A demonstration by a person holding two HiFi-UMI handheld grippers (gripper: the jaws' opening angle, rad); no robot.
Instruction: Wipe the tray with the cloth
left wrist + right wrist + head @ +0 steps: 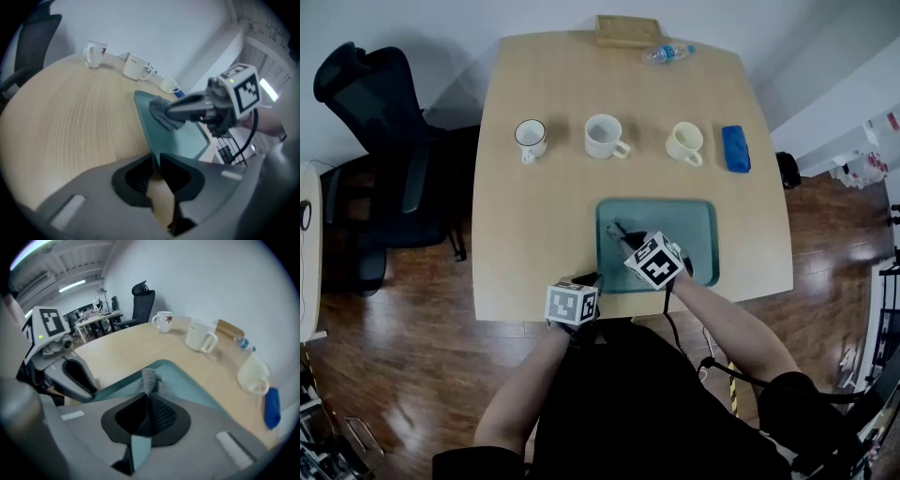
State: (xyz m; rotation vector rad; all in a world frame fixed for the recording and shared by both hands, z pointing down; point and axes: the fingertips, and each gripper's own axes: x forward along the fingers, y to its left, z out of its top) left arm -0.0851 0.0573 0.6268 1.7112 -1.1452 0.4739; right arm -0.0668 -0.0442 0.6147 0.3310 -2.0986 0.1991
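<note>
Two grippers, both engaged. Right gripper [147, 397]: clenched on grey cloth [149, 377], which lies on the left part of the teal tray [698, 220], lower centre of head view. Left gripper [156, 159]: pinching the tray's lower left corner rim. Tray flat on wooden table [534, 234].

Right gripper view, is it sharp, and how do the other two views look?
Right gripper view: fisheye bend, dark corners, cloth weave fairly sharp. Left gripper view: soft all over, right gripper blurred. Head view: sharpest, even light, table edges bowed.
</note>
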